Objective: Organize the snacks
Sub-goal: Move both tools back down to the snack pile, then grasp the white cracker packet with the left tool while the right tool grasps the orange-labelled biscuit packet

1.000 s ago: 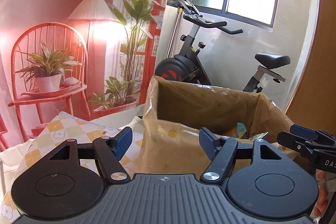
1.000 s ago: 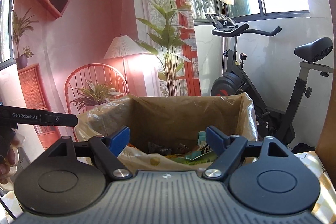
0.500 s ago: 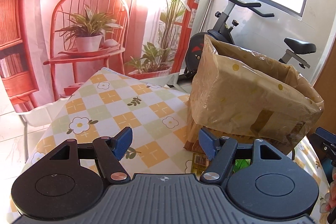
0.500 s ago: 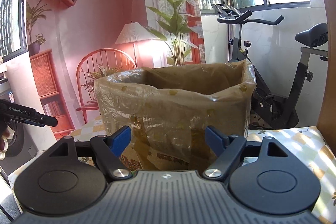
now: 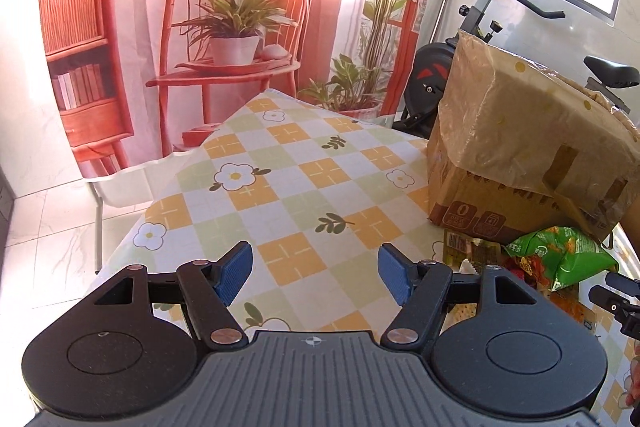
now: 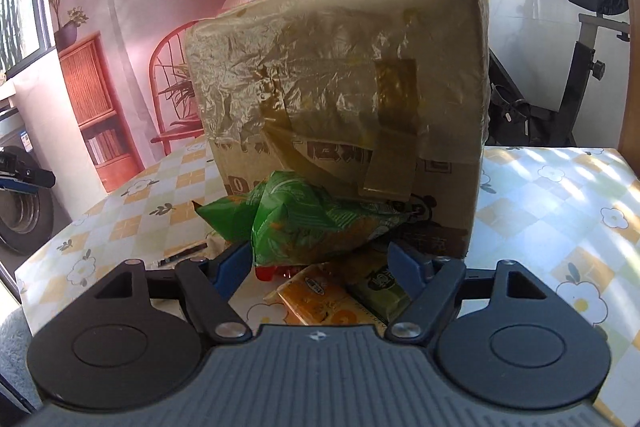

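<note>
Left wrist view: the left gripper [image 5: 314, 274] hangs spread wide and empty over the checked tablecloth [image 5: 280, 163], well left of the cardboard box [image 5: 524, 155]; best kept clear of the pile.

Right wrist view: the right gripper [image 6: 320, 267] is spread, its fingers flanking the green snack bag [image 6: 304, 223], which lies crumpled against the box's foot atop an orange packet [image 6: 320, 297] and a dark green packet [image 6: 378, 289]. Whether the pads touch it is unclear. Judging by this, close gently on the puffy bag's middle; the glossy film may slip.
</note>
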Available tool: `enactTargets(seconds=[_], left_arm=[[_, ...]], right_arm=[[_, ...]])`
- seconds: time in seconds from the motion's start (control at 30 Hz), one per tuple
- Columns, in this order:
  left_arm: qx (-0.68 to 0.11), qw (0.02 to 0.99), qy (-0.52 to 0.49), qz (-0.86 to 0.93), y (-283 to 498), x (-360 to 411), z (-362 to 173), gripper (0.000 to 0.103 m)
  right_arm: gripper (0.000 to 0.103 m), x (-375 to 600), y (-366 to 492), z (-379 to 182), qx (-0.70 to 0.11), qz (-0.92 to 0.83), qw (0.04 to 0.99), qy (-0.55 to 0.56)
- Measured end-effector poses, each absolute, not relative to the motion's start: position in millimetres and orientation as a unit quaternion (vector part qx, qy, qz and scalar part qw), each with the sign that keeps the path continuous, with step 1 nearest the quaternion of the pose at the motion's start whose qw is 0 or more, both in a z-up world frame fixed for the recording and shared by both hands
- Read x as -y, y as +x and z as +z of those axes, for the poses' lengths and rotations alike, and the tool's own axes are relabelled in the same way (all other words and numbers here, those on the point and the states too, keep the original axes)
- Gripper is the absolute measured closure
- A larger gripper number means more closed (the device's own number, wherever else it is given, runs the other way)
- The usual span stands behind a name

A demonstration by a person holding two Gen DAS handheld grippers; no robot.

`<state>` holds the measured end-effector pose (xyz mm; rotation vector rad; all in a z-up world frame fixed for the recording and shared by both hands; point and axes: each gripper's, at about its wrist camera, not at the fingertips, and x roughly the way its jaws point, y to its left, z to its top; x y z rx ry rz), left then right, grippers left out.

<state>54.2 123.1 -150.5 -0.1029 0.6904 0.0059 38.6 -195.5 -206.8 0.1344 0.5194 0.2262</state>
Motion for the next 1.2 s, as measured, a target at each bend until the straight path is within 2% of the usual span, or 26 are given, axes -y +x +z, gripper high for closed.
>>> enactTargets(seconds=[0.13,0.3,0.53,0.73,0.83,1.2], left_arm=[[-0.330,0.942,-0.051,-0.033,64,-94,-167,0.032],[-0.326,0.942,-0.028,-0.078,76,-61,-178,0.032],[-0.344,0.931,-0.002,-0.120,77,-33,-196,0.032],[-0.358,0.923,0.014,-0.142,81,-23,-209,0.032],[-0.363,0.919,0.021,-0.155,83,-17,-214,0.032],[-0.385,0.903,0.062,-0.183,112,9,-243,0.032]], right_arm=[[0.029,198,47,-221,-0.279,0.136,0.950,0.041],[0.039,196,49,-236,-0.315,0.136,0.938,0.045],[0.045,185,34,-237,-0.331,0.148,0.930,0.061],[0.048,176,54,-240,-0.331,0.145,0.932,0.044],[0.062,168,59,-248,-0.332,0.126,0.934,0.034],[0.063,177,52,-254,-0.314,0.119,0.940,0.061]])
